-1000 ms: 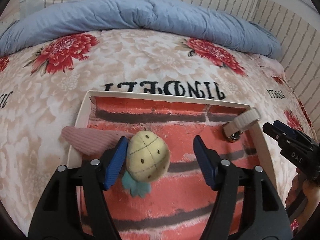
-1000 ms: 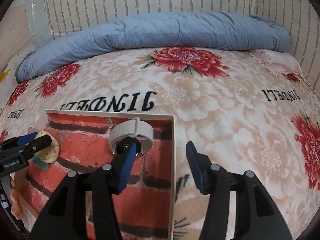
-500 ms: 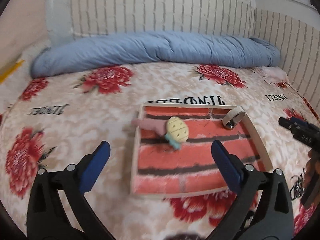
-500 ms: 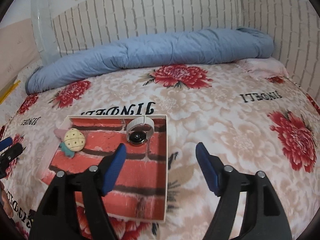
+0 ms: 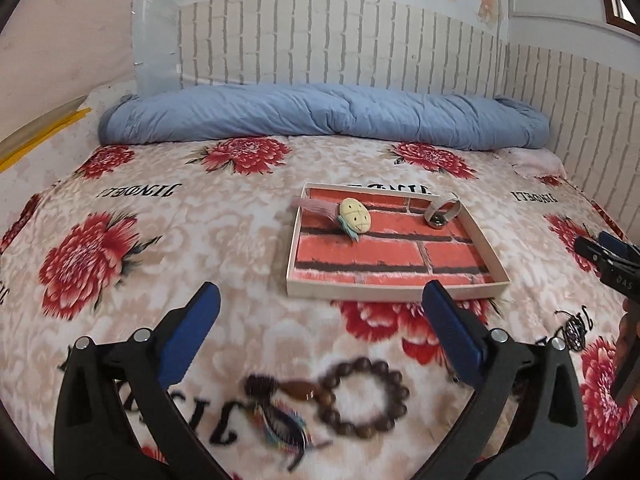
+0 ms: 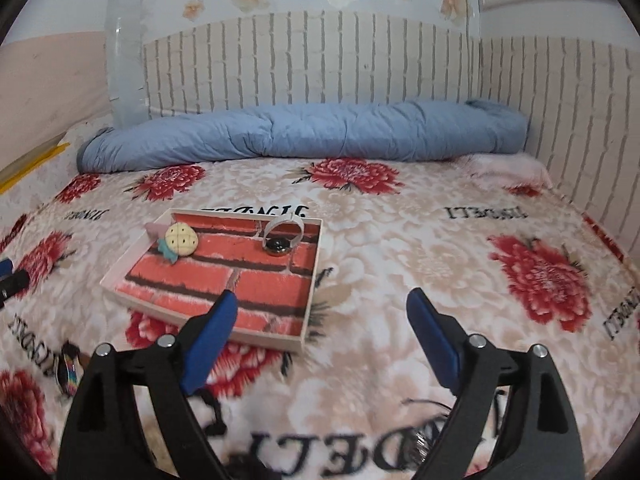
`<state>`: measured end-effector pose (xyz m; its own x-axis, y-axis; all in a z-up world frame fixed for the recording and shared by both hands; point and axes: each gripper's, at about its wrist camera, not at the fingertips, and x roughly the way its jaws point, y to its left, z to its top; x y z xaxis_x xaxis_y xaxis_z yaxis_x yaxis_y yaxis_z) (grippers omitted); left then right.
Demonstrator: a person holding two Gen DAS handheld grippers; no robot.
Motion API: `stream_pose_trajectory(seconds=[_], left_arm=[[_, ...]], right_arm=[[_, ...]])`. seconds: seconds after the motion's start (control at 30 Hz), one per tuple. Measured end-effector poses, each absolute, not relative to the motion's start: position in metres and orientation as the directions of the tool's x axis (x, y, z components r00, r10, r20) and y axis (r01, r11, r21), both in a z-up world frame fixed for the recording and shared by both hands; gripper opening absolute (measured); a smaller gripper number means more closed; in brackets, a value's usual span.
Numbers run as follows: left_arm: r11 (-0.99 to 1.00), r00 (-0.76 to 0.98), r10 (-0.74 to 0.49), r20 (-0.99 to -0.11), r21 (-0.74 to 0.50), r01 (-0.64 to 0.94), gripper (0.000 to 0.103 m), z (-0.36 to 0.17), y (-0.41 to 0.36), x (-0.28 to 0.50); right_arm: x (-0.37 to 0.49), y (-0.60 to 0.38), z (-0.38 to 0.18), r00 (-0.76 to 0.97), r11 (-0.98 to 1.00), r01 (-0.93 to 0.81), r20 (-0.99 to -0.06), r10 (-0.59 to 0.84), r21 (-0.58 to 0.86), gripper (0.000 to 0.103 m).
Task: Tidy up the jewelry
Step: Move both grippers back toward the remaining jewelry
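A shallow tray lined with a red brick print lies on the bed. In it rest a yellow plush hair clip and a white-banded watch. My left gripper is open and empty, short of the tray's near rim. Below it lies a blurred brown bead bracelet with a coloured tassel. My right gripper hangs right of the tray's near corner, its jaws opening with nothing between them. It also shows as the right gripper at the left view's edge.
The flowered blanket covers the bed. A rolled blue quilt lies along the white brick-pattern wall. A small dark tangle sits on the blanket near the right gripper. The left gripper's tip shows at the right view's edge.
Both grippers have pulled back and upward from the tray. The left let go of the yellow clip, the right drew away from the watch, and both jaws widened. The bracelet came into view.
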<state>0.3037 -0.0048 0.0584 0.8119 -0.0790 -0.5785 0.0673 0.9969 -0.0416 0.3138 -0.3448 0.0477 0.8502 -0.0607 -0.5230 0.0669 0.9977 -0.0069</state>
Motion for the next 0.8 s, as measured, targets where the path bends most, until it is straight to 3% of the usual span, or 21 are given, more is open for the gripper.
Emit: stream_pose_trajectory(seconds=[0.3,0.53,0.8], left_arm=[[0.996,0.815,-0.089,-0.573,-0.038,0.082,0.098,0.047,-0.024,0.243],[0.996,0.808,-0.090,-0.582,-0.042,0.081,0.098,0.029,-0.031,0.211],[0.992,0.808,-0.071,-0.585,0.042,0.117,0.098,0.010,-0.053,0.183]], right_arm=[[0.252,-0.358,0.043,0.879,0.993,0.100,-0.461,-0.121,-0.070,0.091],[0.228,-0.359,0.023,0.874,0.992,0.092,-0.470,-0.122,-0.086,0.092],[0.210,-0.369,0.009,0.877,0.990,0.108,-0.460,-0.136,-0.088,0.092]])
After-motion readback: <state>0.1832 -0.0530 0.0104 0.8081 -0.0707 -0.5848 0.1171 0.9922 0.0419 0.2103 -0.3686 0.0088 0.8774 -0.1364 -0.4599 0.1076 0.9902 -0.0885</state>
